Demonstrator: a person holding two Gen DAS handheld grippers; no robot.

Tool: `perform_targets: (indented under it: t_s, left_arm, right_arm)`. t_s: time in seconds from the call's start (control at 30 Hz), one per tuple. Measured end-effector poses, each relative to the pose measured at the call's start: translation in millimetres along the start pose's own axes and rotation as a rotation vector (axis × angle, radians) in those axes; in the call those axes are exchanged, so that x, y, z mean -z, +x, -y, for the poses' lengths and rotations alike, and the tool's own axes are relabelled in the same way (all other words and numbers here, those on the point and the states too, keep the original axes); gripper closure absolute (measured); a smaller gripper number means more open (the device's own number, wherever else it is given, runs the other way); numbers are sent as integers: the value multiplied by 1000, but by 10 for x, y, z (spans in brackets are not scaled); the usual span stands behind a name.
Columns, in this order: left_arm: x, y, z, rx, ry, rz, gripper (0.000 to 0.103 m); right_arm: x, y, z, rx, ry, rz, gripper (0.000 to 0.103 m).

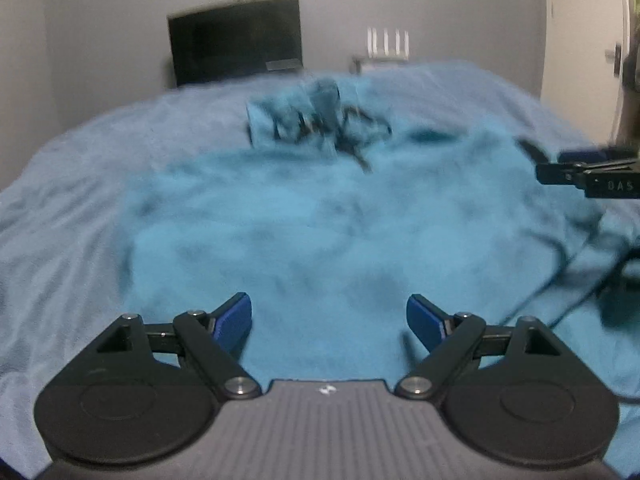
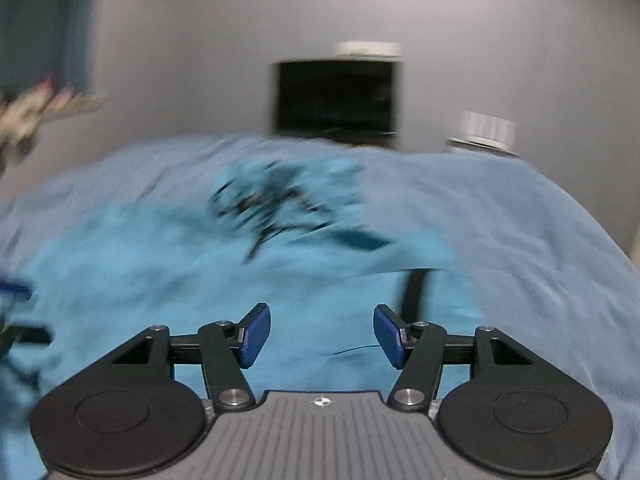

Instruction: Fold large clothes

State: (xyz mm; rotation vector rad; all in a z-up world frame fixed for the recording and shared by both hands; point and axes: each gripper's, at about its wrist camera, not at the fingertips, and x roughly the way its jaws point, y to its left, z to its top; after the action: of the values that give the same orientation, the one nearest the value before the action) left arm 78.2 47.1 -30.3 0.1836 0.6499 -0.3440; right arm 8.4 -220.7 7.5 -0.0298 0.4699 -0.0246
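Teal garment (image 1: 320,232) spread on pale blue bedspread (image 1: 72,208), left gripper (image 1: 329,322) jaws apart over near edge, right gripper (image 2: 322,334) apart too, empty, "DAS" partly legible on its side.

We have our left hand-held gripper (image 1: 329,322) level and low, blue pads (image 1: 234,322) spread wide with nothing between them. Our right hand-held gripper (image 2: 322,336) is likewise parted and unladen, its tip poking in at the left view's right edge.
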Motion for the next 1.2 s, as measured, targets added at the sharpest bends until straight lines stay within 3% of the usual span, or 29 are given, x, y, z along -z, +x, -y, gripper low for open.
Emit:
perform_targets:
  t_s: [0.1,0.17,0.23,0.47,0.67,0.77,0.93,1.03,1.1,1.2]
  left_arm:
    - [64,174,-13,-6,-8,-90,18]
    - [82,257,-36,-12,-26,-123,18]
    - [79,286,-38,-11,-25,-125,18]
    - [67,362,-29,-5,-14,-143,14]
    - [61,385,-26,-8,-9,-148,13]
    - [63,381,-27,-8,-11,-149,13]
    - [60,386,-29,-8,-11,-149,13]
    - [57,384,-27,-10,-8,-146,13]
    - [51,354,-30,-11,-2,-129,13]
    - [-31,163,-119,-46,-26,4,12]
  right_arm:
    - [95,215,-178,9,-108,-83,38]
    - [176,371,-175,19,-99,-162,38]
    - [218,452,-92,30,-35,-188,38]
    - [346,562,153,121,80,-192,32]
    - [382,484,368,278,102,-149,29]
    - [393,473,486,293,164,-144,30]
    - [366,401,426,280,132,-69,29]
    - [385,442,428,295,128,-110,29]
    - [379,462,482,308,162,-135,29]
    - [339,382,498,313,188,-76,29]
